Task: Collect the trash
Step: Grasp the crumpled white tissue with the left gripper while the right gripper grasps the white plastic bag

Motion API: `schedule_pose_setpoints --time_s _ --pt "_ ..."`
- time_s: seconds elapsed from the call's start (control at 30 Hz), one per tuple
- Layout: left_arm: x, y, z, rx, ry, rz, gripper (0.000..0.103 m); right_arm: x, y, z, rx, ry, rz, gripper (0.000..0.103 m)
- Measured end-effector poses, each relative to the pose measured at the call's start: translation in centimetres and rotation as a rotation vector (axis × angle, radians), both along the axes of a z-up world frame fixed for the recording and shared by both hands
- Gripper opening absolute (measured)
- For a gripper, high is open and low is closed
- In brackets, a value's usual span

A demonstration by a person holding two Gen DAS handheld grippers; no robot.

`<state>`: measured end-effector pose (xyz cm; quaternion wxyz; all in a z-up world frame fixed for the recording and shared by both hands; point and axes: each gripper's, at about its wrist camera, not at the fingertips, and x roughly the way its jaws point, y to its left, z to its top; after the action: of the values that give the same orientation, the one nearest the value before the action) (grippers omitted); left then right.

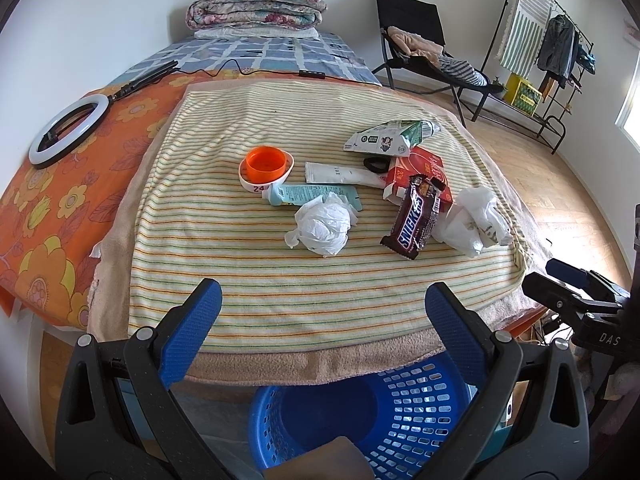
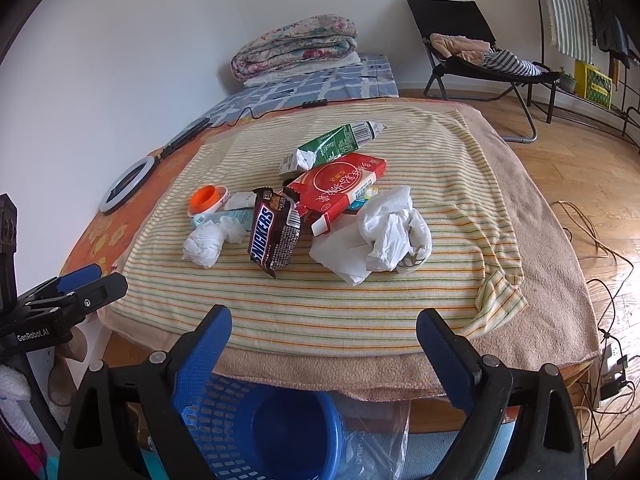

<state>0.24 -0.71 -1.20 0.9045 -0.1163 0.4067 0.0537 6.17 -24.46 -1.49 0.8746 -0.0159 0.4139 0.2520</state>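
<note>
Trash lies on a striped towel (image 1: 280, 272) over a table: a Snickers wrapper (image 1: 414, 222) (image 2: 274, 232), a crumpled white tissue (image 1: 324, 228) (image 2: 204, 246), a white plastic bag (image 1: 474, 220) (image 2: 390, 234), a red box (image 1: 424, 172) (image 2: 340, 186), a green carton (image 1: 386, 138) (image 2: 332, 148), tubes (image 1: 340, 174) and an orange cup (image 1: 266, 164) (image 2: 206, 196). A blue basket (image 1: 360, 416) (image 2: 256, 428) stands below the table's near edge. My left gripper (image 1: 322, 306) and right gripper (image 2: 324, 334) are both open and empty, above the basket, short of the trash.
A ring light (image 1: 68, 130) lies on the orange cloth at left. Folded quilts (image 1: 256, 8) sit on the bed behind. A black chair (image 1: 420, 52) and clothes rack (image 1: 552, 52) stand at right. Cables (image 2: 600, 280) run over the wooden floor.
</note>
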Motion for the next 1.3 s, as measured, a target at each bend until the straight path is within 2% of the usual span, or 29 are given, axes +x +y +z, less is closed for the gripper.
schedule_pose_setpoints --time_s 0.13,0.4,0.67,0.87,1.03,1.2,1.3 --pt "1.0 0.6 -0.5 -0.009 0.021 0.001 0.103 0.9 -0.6 0.0 -0.028 0.006 -0.012 0.095" --pt "3.8 1.7 -1.3 -0.071 0.077 -0.004 0.103 4.9 -1.7 0.7 0.009 0.03 -0.036 0.095" --pt "7.0 1.4 -2.6 -0.062 0.117 -0.029 0.086 9.4 -0.9 -0.5 0.004 0.088 -0.033 0.095" --pt "8.5 1.8 -3.7 -0.06 0.144 -0.034 0.079 11.8 0.0 -2.1 -0.003 0.132 -0.043 0.095" --pt "9.5 1.8 -4.6 -0.066 0.16 -0.035 0.077 12.9 0.8 -2.9 -0.001 0.153 -0.042 0.095" --pt "10.5 1.7 -5.0 -0.068 0.174 -0.052 0.061 13.1 1.7 -3.4 -0.028 0.15 -0.03 0.094" --pt "10.8 1.5 -5.5 -0.082 0.19 -0.068 0.049 13.2 2.0 -3.9 -0.036 0.163 -0.026 0.088"
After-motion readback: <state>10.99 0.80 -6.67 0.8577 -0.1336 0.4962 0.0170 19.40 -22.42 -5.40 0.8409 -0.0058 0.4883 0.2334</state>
